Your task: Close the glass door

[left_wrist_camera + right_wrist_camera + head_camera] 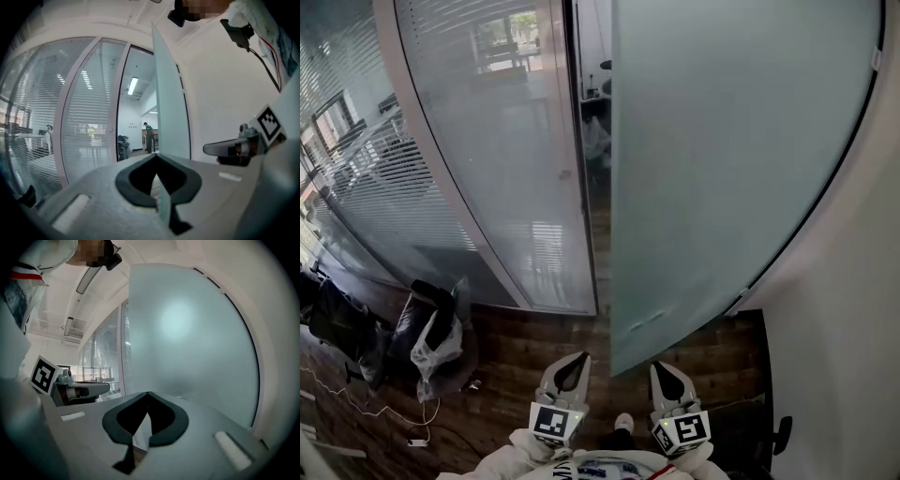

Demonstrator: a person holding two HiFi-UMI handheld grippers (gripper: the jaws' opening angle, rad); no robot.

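Note:
The frosted glass door (722,169) stands swung open towards me, its lower corner just ahead of the grippers. Its thin edge (161,103) runs straight up in the left gripper view, and its broad face (187,333) fills the right gripper view. The dark doorway gap (592,141) lies between the door and the fixed glass panel (497,141). My left gripper (579,356) (156,155) is shut and holds nothing, just left of the door's edge. My right gripper (660,367) (148,393) is shut and holds nothing, in front of the door's face.
Black bags and a white plastic bag (431,342) sit on the wooden floor (525,347) at the left, with cables (384,412) nearby. A white wall (853,328) stands at the right behind the door. A person (147,136) stands far inside the room.

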